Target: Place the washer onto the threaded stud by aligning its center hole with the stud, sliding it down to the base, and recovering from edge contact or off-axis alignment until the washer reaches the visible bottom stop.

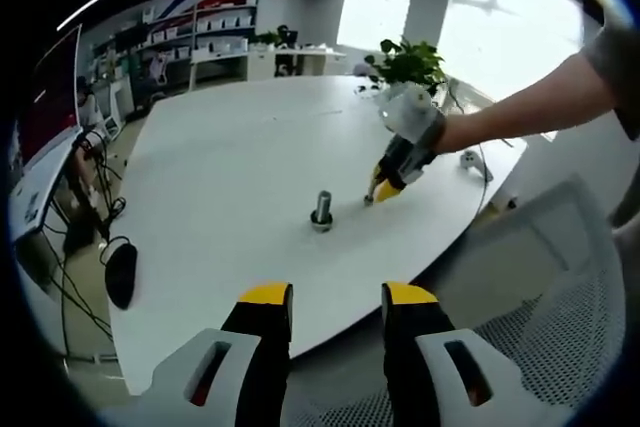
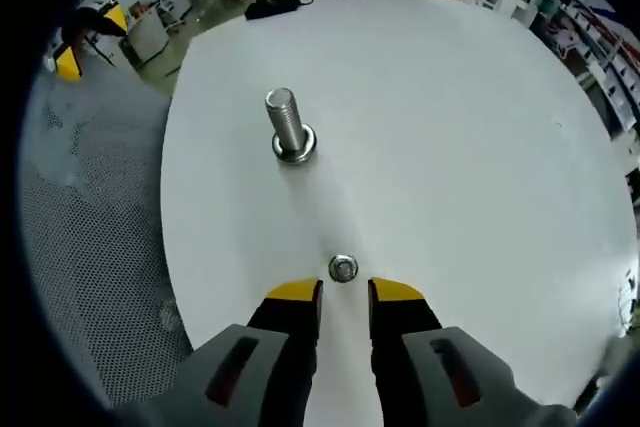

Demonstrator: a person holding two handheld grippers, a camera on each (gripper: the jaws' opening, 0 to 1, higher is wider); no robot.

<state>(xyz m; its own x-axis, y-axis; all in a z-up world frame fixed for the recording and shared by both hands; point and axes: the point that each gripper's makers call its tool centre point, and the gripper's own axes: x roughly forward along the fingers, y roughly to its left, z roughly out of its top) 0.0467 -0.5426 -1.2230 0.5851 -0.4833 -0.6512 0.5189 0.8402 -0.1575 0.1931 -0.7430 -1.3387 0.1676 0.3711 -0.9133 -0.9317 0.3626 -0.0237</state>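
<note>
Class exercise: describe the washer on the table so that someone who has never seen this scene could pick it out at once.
Start from the white table and find the upright threaded stud standing on it. Nearer the right gripper, just beyond its yellow-tipped fingers, lies the washer. It is a small, flat metal ring with a center hole, lying flat on the table, whereas the stud stands tall.

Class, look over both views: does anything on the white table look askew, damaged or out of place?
Nothing stands out. The threaded stud stands upright; the washer lies flat on the table before the right hand-held gripper.
</note>
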